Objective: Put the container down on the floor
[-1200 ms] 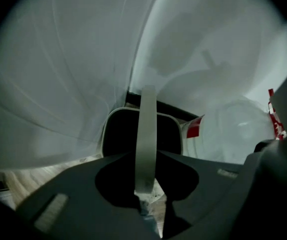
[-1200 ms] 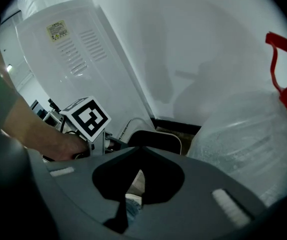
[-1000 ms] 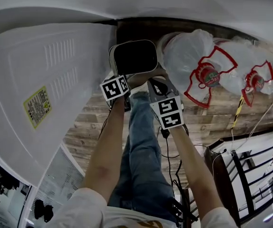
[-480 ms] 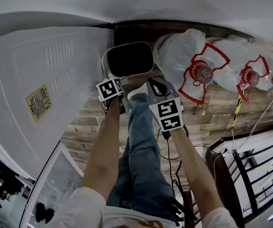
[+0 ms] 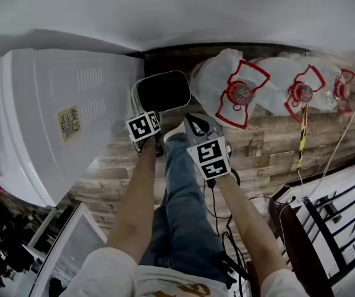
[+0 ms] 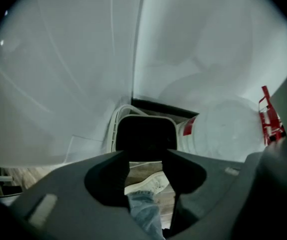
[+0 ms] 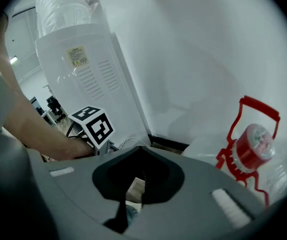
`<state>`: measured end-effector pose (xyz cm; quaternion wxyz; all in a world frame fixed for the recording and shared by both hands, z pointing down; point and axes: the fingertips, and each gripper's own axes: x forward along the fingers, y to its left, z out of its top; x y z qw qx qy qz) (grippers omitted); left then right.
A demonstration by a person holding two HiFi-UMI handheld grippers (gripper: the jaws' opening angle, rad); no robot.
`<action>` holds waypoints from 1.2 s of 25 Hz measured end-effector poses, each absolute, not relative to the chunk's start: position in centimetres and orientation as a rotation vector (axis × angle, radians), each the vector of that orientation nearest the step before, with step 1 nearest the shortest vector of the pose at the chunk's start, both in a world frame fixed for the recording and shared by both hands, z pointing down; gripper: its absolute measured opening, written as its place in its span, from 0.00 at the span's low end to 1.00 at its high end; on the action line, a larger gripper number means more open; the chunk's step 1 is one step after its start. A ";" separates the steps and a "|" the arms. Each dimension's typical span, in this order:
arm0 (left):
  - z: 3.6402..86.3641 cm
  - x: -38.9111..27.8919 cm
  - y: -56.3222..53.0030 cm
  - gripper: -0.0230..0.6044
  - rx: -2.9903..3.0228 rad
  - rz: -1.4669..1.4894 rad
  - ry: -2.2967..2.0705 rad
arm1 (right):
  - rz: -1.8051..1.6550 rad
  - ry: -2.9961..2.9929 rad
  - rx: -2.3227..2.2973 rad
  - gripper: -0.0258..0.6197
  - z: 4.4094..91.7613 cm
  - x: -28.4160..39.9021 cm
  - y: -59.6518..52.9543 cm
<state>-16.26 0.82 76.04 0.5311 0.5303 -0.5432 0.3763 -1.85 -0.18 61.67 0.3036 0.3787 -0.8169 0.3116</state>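
The container [image 5: 161, 91] is a white bin with a dark inside. It sits low against the wall, between a white dispenser and a water bottle. In the left gripper view the container [image 6: 146, 136] lies just past my jaw tips. My left gripper [image 5: 145, 119] is at its near left rim and stands open [image 6: 147, 154]; only floor and a shoe show in the gap. My right gripper [image 5: 193, 119] hovers at the near right corner, its jaws closed together [image 7: 139, 149] on nothing I can see.
A white water dispenser [image 5: 66, 116] stands close on the left. Large water bottles [image 5: 236, 91] with red handles lie in a row on the right. The person's shoe [image 5: 174, 129] and leg are under the grippers, on the wooden floor [image 5: 270, 147]. A black rack [image 5: 332, 228] and cables are at lower right.
The container looks smaller and sits lower in the view, nearer the floor by the wall. Both grippers have followed it down and stayed at its near rim.
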 end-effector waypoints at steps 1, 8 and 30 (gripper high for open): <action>74.9 -15.8 0.2 0.36 1.302 0.876 -1.298 | 0.811 -2.168 1.015 0.08 60.7 -1.5 -0.1; 65.6 -13.4 -1.9 0.32 1.533 0.764 -1.312 | 0.711 -2.163 1.113 0.08 53.8 1.1 0.1; 24.8 -7.7 0.2 0.04 2.436 0.145 -1.237 | 0.521 -2.140 1.583 0.08 27.9 6.7 2.8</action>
